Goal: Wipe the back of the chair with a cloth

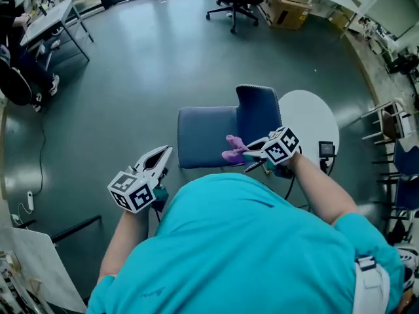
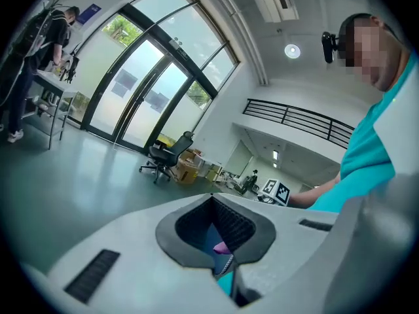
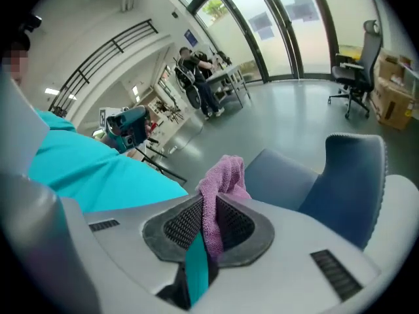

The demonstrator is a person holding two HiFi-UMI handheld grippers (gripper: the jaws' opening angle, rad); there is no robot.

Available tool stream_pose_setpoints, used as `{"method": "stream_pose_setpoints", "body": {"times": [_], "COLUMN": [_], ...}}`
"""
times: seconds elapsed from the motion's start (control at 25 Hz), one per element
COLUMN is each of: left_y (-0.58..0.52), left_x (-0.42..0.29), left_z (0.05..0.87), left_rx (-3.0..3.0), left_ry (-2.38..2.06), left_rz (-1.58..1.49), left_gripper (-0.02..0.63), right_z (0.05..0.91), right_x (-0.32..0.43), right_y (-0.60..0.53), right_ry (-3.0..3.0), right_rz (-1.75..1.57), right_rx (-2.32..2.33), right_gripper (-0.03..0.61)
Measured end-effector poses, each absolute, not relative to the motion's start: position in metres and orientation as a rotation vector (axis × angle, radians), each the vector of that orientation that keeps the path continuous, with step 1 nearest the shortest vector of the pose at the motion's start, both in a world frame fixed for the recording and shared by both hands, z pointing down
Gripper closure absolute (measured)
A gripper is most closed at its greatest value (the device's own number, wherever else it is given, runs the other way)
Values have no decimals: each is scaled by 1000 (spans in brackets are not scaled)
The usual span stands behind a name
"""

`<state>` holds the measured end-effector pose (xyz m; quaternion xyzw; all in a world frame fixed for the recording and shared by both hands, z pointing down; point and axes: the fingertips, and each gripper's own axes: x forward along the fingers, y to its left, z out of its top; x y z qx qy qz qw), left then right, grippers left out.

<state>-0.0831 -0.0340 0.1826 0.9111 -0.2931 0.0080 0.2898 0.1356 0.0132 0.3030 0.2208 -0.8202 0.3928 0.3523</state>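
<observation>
Jaws of the left gripper (image 1: 162,154) are pressed together at the tips with nothing between them, held left of the chair (image 1: 208,135). The right gripper (image 1: 252,156) clamps the purple cloth (image 1: 232,148), which bunches out past its jaw tips, over the seat and near the backrest (image 1: 258,113).

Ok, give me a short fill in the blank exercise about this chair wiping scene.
The right gripper is shut on a purple ____.
The chair has ____ upholstery.
The round table beside the chair is ____.
The left gripper, jaws together, holds ____.
Missing words: cloth; blue; white; nothing.
</observation>
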Motion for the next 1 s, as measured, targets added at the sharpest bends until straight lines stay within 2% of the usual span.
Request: {"method": "stream_pose_setpoints", "body": {"times": [0.28,0.68,0.8,1.0], "left_y": [-27,17,31,44], "left_x": [12,240,265,250], "left_z": [119,84,69,54], "left_rx": [2504,2569,2590,2620], "left_ry": [-832,-707,-705,-737], "left_rz": [-58,-58,-57,-85], "left_gripper": [618,618,618,618], "right_z": [229,162,143,118], "right_x": [216,382,397,391], "right_y": [5,49,55,46], "right_ry": [-2385,-2639,-2719,-2787], "right_rz": [835,712,676,580], "right_rx": [748,898,893,900], "right_gripper": [525,525,526,528]}}
